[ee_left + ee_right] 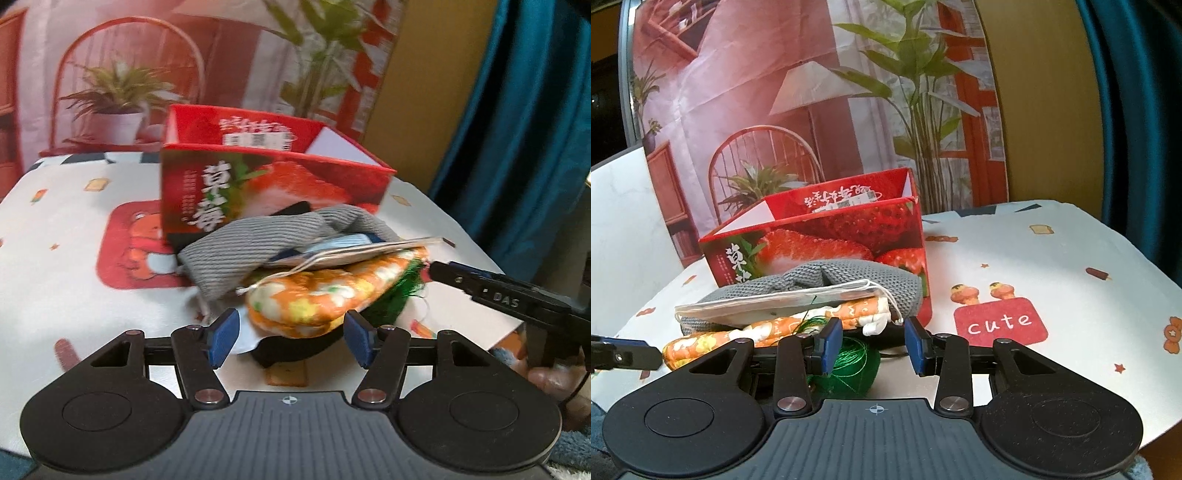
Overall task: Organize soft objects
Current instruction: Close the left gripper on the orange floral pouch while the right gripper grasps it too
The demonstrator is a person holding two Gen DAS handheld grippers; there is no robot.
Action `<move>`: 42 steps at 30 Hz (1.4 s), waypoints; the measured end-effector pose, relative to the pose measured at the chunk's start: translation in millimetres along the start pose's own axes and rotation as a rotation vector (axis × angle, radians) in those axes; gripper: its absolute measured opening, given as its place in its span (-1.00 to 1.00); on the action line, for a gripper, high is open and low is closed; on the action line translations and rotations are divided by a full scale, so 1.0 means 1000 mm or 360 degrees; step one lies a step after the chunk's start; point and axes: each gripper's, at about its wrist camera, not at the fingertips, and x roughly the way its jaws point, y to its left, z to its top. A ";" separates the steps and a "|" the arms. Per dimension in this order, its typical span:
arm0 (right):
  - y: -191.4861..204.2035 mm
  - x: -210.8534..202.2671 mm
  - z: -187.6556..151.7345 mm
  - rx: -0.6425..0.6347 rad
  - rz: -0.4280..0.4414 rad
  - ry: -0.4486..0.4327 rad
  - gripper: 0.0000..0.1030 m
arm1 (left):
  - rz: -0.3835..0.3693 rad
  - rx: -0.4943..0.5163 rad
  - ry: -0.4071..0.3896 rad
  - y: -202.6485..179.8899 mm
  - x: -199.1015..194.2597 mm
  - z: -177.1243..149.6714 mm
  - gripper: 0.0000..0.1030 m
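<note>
Your left gripper (pixel 290 334): jaws part open around the orange pouch (pixel 314 299), not pressing. Your right gripper (pixel 873 345): narrower gap, holding nothing, green thread (pixel 849 365) below. Pile touches strawberry box (pixel 827 240); open tablecloth (pixel 1052 266) rightward.

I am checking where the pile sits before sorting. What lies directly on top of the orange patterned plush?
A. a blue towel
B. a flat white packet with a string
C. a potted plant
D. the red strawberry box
B: the flat white packet rests across the orange patterned plush, with the strawberry box standing behind the pile.
</note>
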 end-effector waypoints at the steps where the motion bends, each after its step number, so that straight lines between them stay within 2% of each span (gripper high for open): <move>1: 0.001 0.001 0.000 -0.0006 0.0004 0.0005 -0.32 | -0.0004 0.0020 -0.0007 -0.002 0.002 0.001 0.27; 7: 0.003 0.006 -0.002 -0.0034 0.0020 0.0027 -0.32 | 0.0013 0.0084 0.0009 -0.011 0.021 0.006 0.24; 9: 0.003 0.007 -0.003 -0.0041 0.0026 0.0027 -0.30 | 0.0033 0.0089 0.0024 -0.011 0.026 0.005 -0.17; 12: 0.003 0.007 -0.004 -0.0041 0.0030 0.0024 -0.23 | 0.0055 0.0053 0.0041 -0.005 0.029 0.005 -0.40; 14: 0.003 0.007 -0.003 -0.0036 0.0030 0.0018 -0.22 | 0.0074 0.0025 0.0030 -0.001 0.029 0.005 -0.45; 22: 0.003 0.004 0.001 -0.0033 0.0062 -0.0051 -0.21 | 0.0103 -0.0030 0.0020 0.003 0.030 0.005 -0.46; 31: 0.002 0.022 0.008 0.0019 0.0164 -0.0027 -0.23 | 0.0111 -0.0062 0.0026 0.005 0.032 0.003 -0.46; 37: 0.005 0.029 0.008 0.0040 0.0223 0.0011 -0.32 | 0.0116 -0.0068 0.0031 0.006 0.033 0.000 -0.46; 42: 0.005 0.031 0.010 0.0019 0.0250 0.0039 -0.59 | 0.0114 -0.0076 0.0014 0.007 0.033 0.000 -0.49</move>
